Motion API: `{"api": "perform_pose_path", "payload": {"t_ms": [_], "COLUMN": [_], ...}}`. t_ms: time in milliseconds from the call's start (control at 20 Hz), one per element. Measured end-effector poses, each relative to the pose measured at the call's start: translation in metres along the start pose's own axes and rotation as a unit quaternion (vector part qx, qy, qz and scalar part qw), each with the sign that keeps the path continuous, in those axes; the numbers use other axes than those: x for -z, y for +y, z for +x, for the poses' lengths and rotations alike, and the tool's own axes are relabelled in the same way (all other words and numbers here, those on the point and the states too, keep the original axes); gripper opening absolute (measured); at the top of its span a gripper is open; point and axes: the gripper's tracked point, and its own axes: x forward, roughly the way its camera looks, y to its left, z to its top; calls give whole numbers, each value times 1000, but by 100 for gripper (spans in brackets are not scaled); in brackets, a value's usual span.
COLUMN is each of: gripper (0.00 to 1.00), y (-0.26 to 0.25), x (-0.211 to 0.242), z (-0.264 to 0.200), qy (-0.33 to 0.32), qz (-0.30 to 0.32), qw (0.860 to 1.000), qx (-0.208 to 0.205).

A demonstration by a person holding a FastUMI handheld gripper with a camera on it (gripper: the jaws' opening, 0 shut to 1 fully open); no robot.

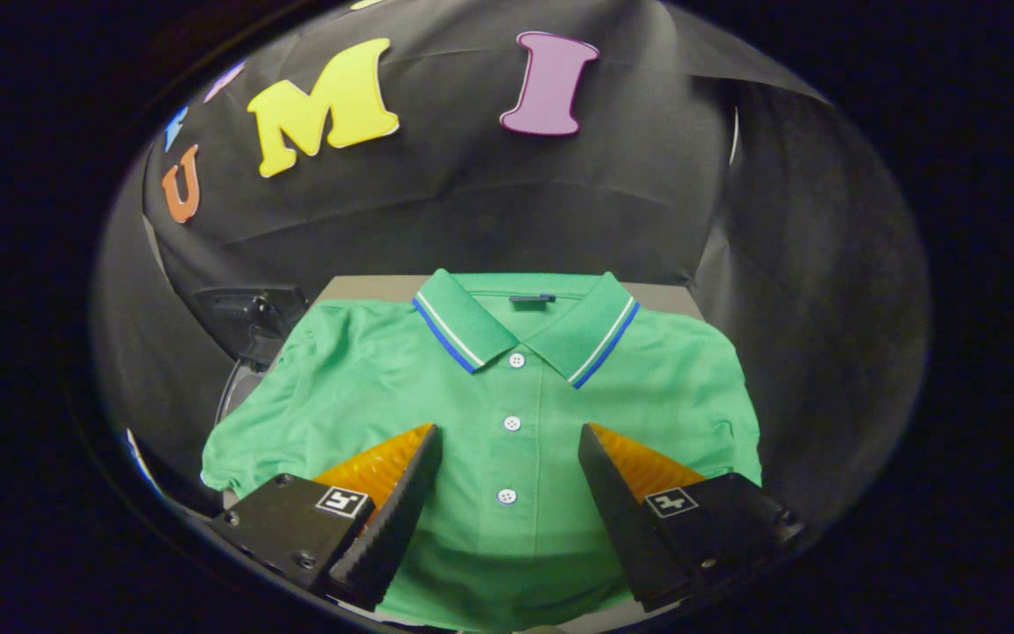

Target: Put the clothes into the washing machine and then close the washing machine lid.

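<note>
Nothing of the task looks done yet: the shirt [507,414] lies spread flat on the counter [366,289], not gathered or lifted, and loading the washer and closing its lid are both still ahead, as far as I can judge.

Nearest, the claw [510,449] is released, its two fingers spread wide and pressing on nothing. They hang over the lower half of the shirt, one finger over the cloth to the left of the button placket, the other over the cloth to the right of it. Whether the tips touch the fabric or hover just above it I cannot tell.

Between the fingers runs the placket, with the lowest button [507,496] in the gap and a second button [512,423] just ahead of the tips. The shirt's hem end reaches nearer than the fingers, under the claw.

Farther on, a third button sits at the neck, and beyond it the collar [525,330] lies open, edged with blue and white stripes. The left sleeve hangs toward the counter's left edge, a little rumpled; the right shoulder lies smoother.

Beyond the collar a thin strip of bare counter shows. Off the counter's far left corner stands a dark object [247,321] I cannot identify; it may or may not belong to the washer.

The next move would seem to be a close on the cloth near the placket.
</note>
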Motion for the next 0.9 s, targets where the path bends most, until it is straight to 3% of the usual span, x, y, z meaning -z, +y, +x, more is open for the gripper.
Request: {"api": "perform_pose_path", "payload": {"t_ms": [200, 300, 350, 650, 800, 900], "gripper": [92, 84, 69, 8, 5, 4], "y": [5, 12, 15, 28, 34, 38], "x": [0, -1, 0, 3, 6, 4], "z": [-3, -1, 1, -4, -16, -26], "qy": [-9, -14, -16, 2, 5, -26], "qz": [-7, -4, -2, 19, 48, 70], "qw": [1000, 1000, 1000, 1000, 999, 997], "qx": [1, -5, -3, 19, 3, -16]}}
